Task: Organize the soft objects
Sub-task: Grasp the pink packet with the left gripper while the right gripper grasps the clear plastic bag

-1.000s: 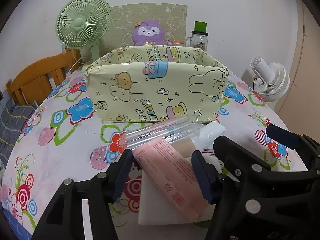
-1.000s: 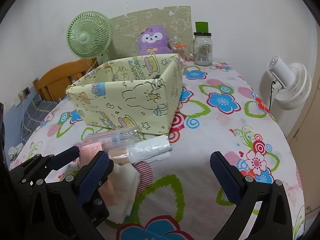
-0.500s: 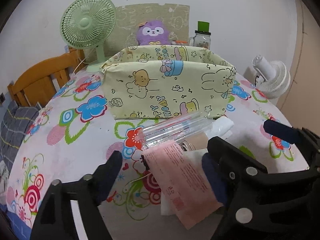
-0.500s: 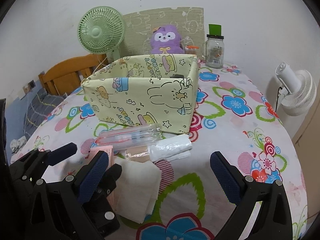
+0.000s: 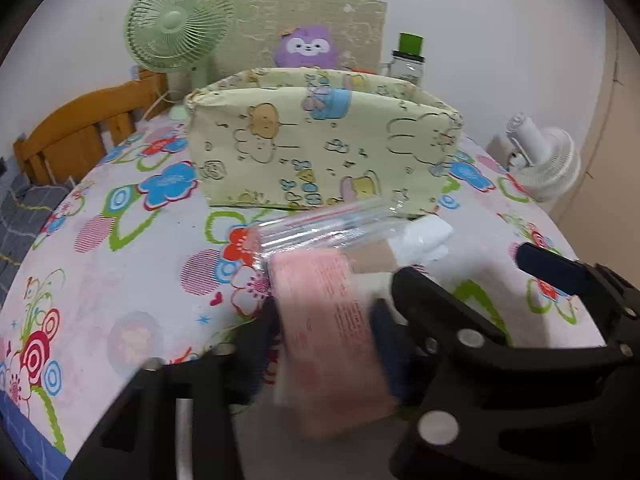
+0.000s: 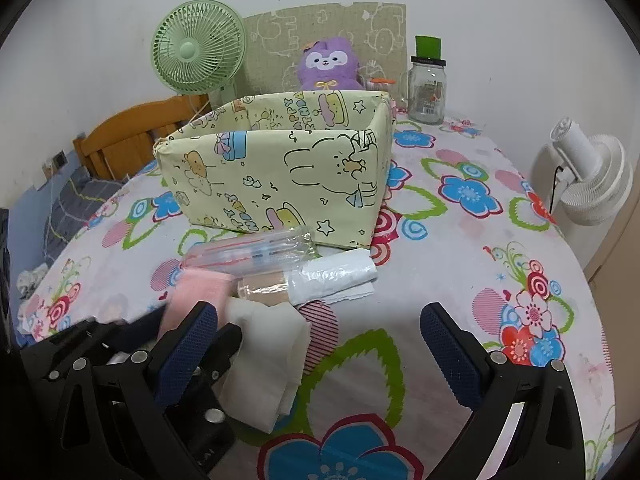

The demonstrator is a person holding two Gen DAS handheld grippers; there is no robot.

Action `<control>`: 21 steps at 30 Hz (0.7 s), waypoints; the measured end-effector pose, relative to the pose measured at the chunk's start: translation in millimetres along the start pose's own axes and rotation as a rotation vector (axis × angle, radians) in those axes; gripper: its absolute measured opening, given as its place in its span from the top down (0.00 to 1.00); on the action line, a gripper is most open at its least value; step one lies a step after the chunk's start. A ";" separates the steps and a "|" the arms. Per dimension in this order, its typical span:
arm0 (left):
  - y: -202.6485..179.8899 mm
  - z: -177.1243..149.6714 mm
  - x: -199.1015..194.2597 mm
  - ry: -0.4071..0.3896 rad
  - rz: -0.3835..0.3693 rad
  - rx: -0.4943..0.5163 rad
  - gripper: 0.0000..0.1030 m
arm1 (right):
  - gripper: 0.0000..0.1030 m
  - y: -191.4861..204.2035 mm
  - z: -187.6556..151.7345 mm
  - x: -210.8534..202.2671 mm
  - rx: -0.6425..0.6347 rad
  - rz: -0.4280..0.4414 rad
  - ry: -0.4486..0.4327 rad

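Presently: left gripper (image 5: 324,320) — jaws have just been closing, now pinched on the flat pink printed packet (image 5: 332,332), at the table's near edge. Right gripper (image 6: 318,348) — jaws wide, holding nothing. Destination: pale yellow cartoon-print fabric box (image 6: 280,176), just behind the pile. Advice — lift straight up, clear the folded white cloth (image 6: 268,360) beneath, then carry over the box's near wall.

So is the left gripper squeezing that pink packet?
Touching. In the left wrist view, the left gripper has just closed, and both fingers press against the sides of the pink packet, with no gap showing despite blur.
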State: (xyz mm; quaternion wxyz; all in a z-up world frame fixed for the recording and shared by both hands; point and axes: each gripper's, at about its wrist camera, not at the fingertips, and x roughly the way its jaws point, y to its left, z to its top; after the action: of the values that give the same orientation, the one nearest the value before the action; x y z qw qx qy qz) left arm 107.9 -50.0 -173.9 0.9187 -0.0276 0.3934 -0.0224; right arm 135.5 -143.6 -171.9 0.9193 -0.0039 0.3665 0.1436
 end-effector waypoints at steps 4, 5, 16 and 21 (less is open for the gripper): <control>0.6 2.5 -6.3 -0.015 0.005 0.020 0.61 | 0.00 3.9 2.1 -0.4 -0.006 0.001 -0.003; 1.5 3.1 -7.7 -0.016 0.004 0.023 0.61 | 0.00 6.1 3.3 -0.2 -0.009 0.003 -0.002; 35.1 17.1 -10.0 -0.030 0.034 -0.004 0.62 | 0.00 31.9 23.5 11.6 -0.033 0.014 -0.001; 50.4 19.9 -2.7 -0.016 0.042 -0.021 0.62 | 0.00 43.8 29.9 23.9 -0.049 0.013 0.013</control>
State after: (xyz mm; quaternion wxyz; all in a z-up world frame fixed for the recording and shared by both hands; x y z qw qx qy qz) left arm 121.4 1.1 -161.7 0.9217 -0.0290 0.3868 0.0010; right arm 160.4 -92.0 -161.9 0.9155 -0.0248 0.3690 0.1584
